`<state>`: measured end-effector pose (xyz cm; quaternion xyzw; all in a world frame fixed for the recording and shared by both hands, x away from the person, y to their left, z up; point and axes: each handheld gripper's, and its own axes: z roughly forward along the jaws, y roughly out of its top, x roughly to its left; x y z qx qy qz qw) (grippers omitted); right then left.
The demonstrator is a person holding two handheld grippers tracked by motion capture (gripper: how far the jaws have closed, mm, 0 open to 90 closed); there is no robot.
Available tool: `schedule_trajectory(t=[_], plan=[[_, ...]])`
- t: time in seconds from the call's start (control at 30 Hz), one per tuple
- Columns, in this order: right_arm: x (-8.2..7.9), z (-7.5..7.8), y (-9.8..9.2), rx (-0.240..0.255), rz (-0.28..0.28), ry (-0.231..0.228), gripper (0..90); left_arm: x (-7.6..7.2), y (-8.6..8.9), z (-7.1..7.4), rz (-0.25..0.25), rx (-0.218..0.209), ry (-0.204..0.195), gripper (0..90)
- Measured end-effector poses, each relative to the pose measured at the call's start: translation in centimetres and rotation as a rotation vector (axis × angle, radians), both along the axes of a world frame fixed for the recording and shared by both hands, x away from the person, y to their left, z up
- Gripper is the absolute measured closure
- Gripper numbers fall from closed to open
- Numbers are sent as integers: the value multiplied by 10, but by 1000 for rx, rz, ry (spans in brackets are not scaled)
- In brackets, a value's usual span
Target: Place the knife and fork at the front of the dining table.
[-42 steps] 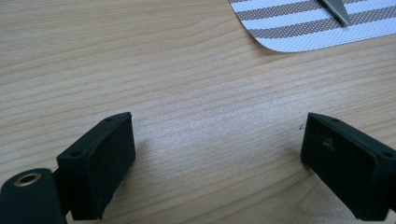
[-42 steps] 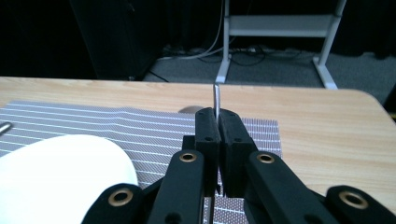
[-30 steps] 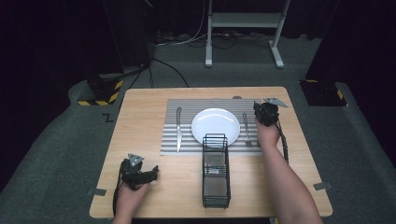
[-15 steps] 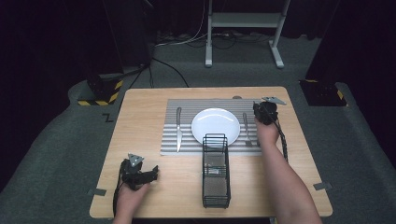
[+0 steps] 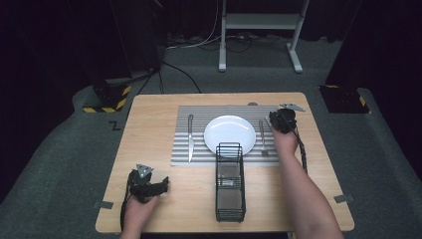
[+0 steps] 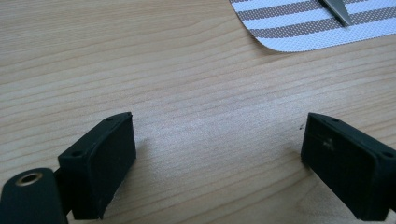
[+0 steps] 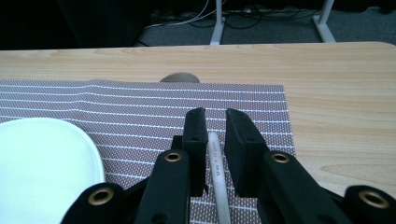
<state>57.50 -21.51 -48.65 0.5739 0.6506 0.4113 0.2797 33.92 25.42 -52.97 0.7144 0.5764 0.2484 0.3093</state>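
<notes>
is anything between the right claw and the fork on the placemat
Nothing visible. The right claw sits astride the fork handle on the placemat; its jaws have just been opening, a sliver of gap each side. The plate lies clear alongside.

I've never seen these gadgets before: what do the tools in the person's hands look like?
Both are black. The left tool and right tool each carry a grey three-cornered plate and trail a black cable. Their blocky jaws have brass-ringed holes. The forearms are bare, with no sleeves.

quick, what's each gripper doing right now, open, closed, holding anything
Left gripper: open wide, nothing between its jaws, over bare table.
Right gripper: jaws have just been opening, now slightly apart around the fork handle, no longer clamping it.
</notes>
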Motion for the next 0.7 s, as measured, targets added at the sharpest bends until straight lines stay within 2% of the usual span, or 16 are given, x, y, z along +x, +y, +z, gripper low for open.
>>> schedule_trajectory(t=[0.17,0.3,0.4,0.7], plan=[[-5,7,1,-10,12,-14,790,0,0,0,-1,-1,0,101],[-16,11,-3,-15,26,-26,801,0,0,0,0,0,-1,102],[-30,10,-8,-34,33,-29,805,0,0,0,-1,-1,0,101],[-82,-1,-36,-108,13,25,821,0,0,0,-5,-3,1,100]])
